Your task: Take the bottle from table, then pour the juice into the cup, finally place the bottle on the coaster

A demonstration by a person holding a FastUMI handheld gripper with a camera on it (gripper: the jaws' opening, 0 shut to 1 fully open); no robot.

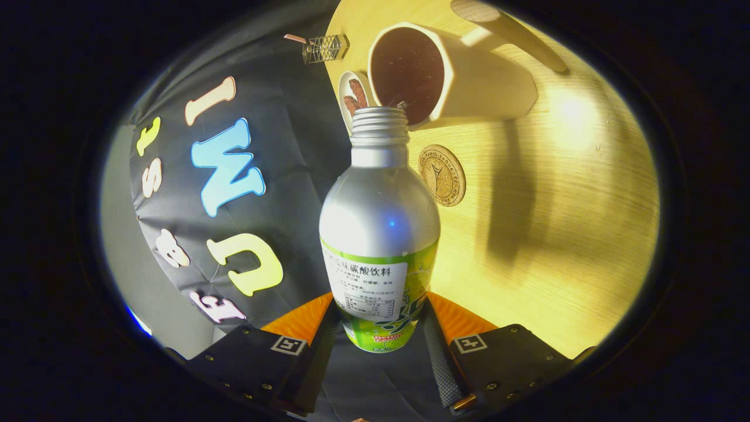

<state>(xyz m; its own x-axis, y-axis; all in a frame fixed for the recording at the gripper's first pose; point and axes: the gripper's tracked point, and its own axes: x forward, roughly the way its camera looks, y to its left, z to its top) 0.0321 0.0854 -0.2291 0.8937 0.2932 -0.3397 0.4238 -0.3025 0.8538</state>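
My gripper (379, 328) is shut on the silver aluminium bottle (379, 223), with both fingers pressing its green-labelled lower body. The view is rolled on its side, so the bottle is tipped over. Its open threaded mouth (379, 120) sits right at the rim of the cream cup (457, 76), whose dark inside (407, 73) faces me. A round cork coaster (442, 174) lies on the wooden table (574, 223) just beside the bottle's shoulder, short of the cup.
A small white dish with brown pieces (353, 97) sits next to the cup, near the table's edge. A clear ribbed glass object (324, 48) stands beyond it. A pale rod (507, 32) reaches over the table past the cup.
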